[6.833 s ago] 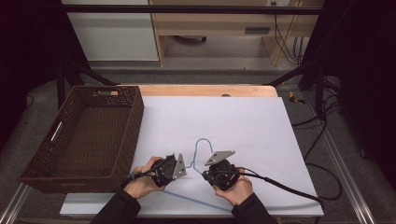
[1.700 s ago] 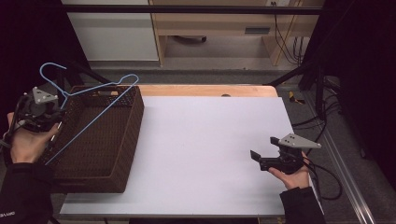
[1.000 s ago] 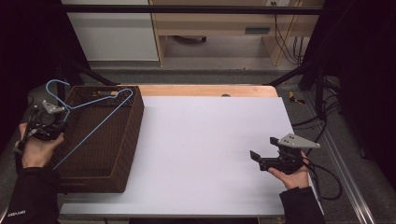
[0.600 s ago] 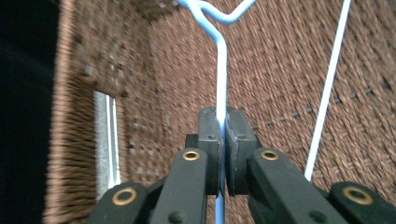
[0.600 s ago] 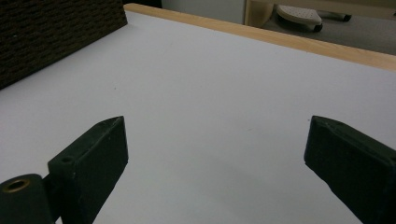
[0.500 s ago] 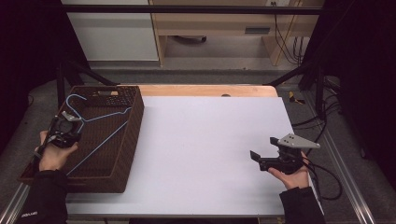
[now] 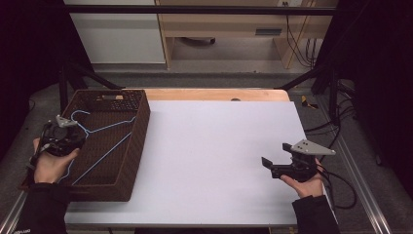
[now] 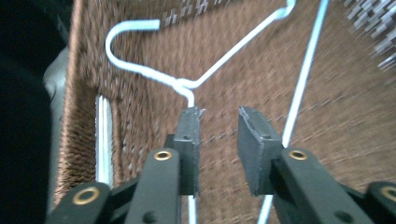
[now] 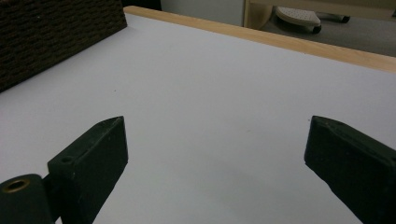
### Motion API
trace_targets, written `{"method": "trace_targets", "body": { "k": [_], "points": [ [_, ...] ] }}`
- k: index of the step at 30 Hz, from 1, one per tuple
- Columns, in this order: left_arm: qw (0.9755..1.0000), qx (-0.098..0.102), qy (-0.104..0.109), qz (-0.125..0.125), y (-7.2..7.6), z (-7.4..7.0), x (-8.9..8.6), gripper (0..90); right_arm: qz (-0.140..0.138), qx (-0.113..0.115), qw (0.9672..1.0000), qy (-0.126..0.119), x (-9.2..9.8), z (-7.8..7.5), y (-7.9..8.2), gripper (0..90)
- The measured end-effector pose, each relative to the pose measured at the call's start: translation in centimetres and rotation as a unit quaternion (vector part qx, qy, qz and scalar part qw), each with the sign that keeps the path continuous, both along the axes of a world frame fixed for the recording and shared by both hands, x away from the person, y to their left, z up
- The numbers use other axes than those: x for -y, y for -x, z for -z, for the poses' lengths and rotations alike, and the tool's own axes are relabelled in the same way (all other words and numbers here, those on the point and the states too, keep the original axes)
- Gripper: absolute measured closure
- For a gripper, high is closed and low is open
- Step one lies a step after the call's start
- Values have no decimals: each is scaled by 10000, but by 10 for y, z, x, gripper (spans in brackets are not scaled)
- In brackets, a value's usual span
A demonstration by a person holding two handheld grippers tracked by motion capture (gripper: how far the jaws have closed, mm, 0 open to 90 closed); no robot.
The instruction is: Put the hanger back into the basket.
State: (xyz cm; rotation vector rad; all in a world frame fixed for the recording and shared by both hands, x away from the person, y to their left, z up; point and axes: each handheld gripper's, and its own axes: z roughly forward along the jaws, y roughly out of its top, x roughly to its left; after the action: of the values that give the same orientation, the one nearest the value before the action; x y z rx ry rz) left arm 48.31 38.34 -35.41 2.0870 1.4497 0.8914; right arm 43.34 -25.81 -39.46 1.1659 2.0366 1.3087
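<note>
A light blue wire hanger (image 7: pixel 111 125) lies inside the brown wicker basket (image 7: pixel 140 134) at the table's left. My left gripper (image 7: pixel 77 136) hovers over the basket's left rim, by the hanger's hook. In the left gripper view its jaws (image 8: pixel 219 119) have just been opening and stand a little apart. The hanger's (image 8: pixel 233 46) neck passes under the left pad (image 8: pixel 189 135), and only basket weave (image 8: pixel 336 107) shows in the gap. My right gripper (image 7: pixel 276 155) rests open at the table's right, with nothing between its wide jaws (image 9: pixel 217 140).
The white table top (image 7: pixel 219 141) stretches between the basket and my right hand, with a wooden strip (image 7: pixel 214 94) along its far edge. Black frame legs and cables stand beyond the table's right side. A corner of the basket (image 9: pixel 56 32) shows in the right gripper view.
My left hand has brought the hanger down from above the basket's rim into the basket, and its jaws have parted from the wire. The right hand has stayed still.
</note>
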Motion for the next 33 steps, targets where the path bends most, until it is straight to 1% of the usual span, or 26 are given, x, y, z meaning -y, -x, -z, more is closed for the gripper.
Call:
{"method": "trace_targets", "body": {
  "k": [1,2,3,4,5,6,7,8,9,10,11,12,13,14,18,19,20,22,24,26,27,28,29,30,31,33],
  "points": [
    [9997,177,145,75,5,-4,4,614,3,18,10000,-1,0,0,0,66],
    [9978,468,370,301,17,-11,12,591,-1,34,10000,-6,0,0,0,66],
    [9978,468,370,301,17,-11,12,559,-1,34,10000,-6,0,0,0,66],
    [9944,699,572,542,27,-16,21,507,5,41,10000,-28,0,0,0,66],
    [9919,834,692,667,33,-18,27,487,6,47,10000,-21,1,0,0,65],
    [9919,834,692,667,33,-18,27,467,6,47,10000,-21,1,0,0,65],
    [9883,986,821,824,40,-20,34,467,8,42,10000,-28,1,-1,1,66],
    [9824,1159,1014,1055,49,-23,46,436,14,44,10000,-43,1,-1,1,65],
    [9803,1210,1067,1136,52,-24,50,418,16,46,10000,-55,1,-1,1,65],
    [9772,1270,1159,1244,56,-24,56,407,17,53,10000,-57,1,-1,1,65],
    [9772,1270,1159,1244,56,-24,56,386,2,69,10000,-52,1,-1,1,65],
    [9712,1345,1294,1481,62,-24,69,364,6,86,9999,-63,1,-1,1,64],
    [9712,1345,1294,1481,62,-24,69,356,6,86,9999,-63,1,-1,1,64],
    [9665,1404,1364,1658,67,-23,82,339,14,91,9999,-79,1,-1,2,64],
    [9587,1439,1466,1967,73,-16,106,268,-15,124,9999,-84,2,-2,2,62],
    [9563,1379,1512,2088,74,-13,113,254,2,112,9999,-113,2,-2,2,62],
    [9563,1379,1512,2088,74,-13,113,235,-2,127,9999,-115,2,-2,3,62],
    [9558,1296,1482,2185,75,-2,132,210,6,128,9999,-110,2,-2,3,61],
    [9553,1248,1493,2224,75,4,141,185,-12,141,9998,-112,2,-2,3,60],
    [9537,1186,1537,2297,75,11,148,165,-34,169,9998,-133,2,-2,4,59],
    [9528,1146,1596,2315,75,14,151,153,-43,181,9997,-153,2,-2,4,58],
    [9512,1134,1635,2358,75,16,152,146,-32,185,9997,-163,2,-2,4,57],
    [9512,1134,1635,2358,75,16,152,143,-40,179,9997,-179,2,-2,4,56],
    [9491,1138,1722,2381,76,21,153,142,-56,189,9996,-194,3,-1,4,56],
    [9488,1118,1698,2416,76,22,153,137,-64,203,9995,-215,3,-1,4,56],
    [9484,1132,1727,2404,77,27,153,134,-82,198,9995,-241,3,0,4,55]
  ]
}}
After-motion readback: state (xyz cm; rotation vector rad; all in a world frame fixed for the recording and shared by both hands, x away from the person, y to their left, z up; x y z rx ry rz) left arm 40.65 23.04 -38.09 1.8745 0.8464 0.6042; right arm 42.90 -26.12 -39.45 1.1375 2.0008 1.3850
